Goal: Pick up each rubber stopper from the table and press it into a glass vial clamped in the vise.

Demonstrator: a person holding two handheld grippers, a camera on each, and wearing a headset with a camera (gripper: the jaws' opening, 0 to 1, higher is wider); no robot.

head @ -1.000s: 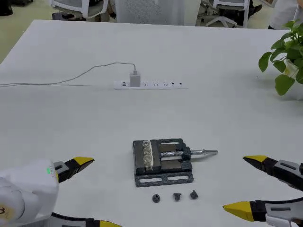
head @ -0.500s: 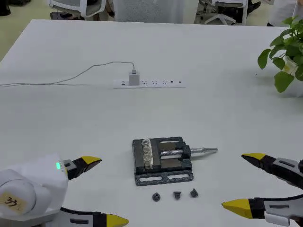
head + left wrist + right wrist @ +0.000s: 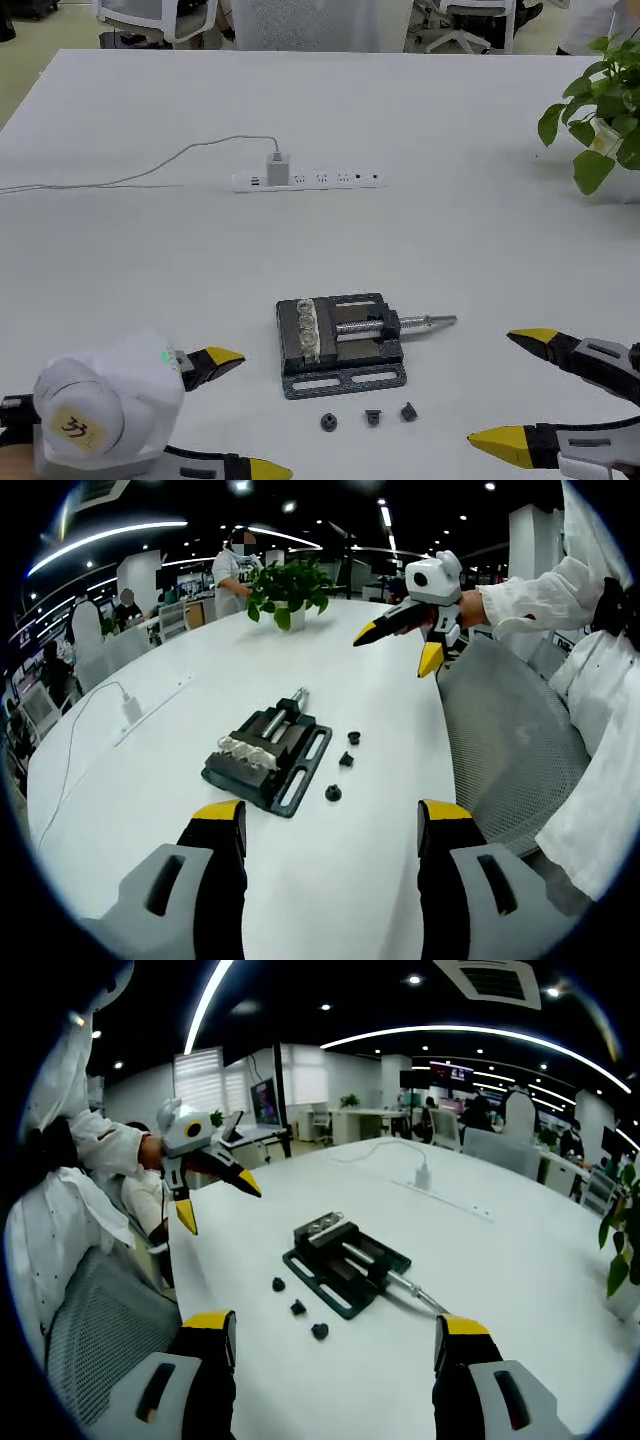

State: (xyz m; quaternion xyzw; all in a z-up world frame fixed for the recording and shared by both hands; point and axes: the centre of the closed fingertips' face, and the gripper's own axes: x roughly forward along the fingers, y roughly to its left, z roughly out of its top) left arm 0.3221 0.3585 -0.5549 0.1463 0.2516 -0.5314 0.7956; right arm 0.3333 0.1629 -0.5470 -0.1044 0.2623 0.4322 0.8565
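Note:
A dark vise (image 3: 340, 343) sits on the white table, with clear glass vials (image 3: 309, 327) clamped in a row at its left end. Three small dark rubber stoppers (image 3: 368, 417) lie in a line just in front of it. The vise (image 3: 268, 753) and stoppers (image 3: 343, 760) lie ahead of my left gripper (image 3: 331, 820), which is open and holds nothing. That left gripper (image 3: 230, 410) hovers at the lower left, short of the vise. My right gripper (image 3: 510, 388) is open at the lower right, apart from the stoppers (image 3: 297, 1308) and vise (image 3: 345, 1262).
A white power strip (image 3: 306, 181) with a charger and cable lies across the middle of the table. A potted plant (image 3: 598, 110) stands at the right edge. Office chairs stand beyond the far edge. A grey mesh chair (image 3: 515, 750) is beside the table.
My left gripper has moved right and forward, closer to the vise. The right gripper has stayed in place. The head camera has shifted slightly.

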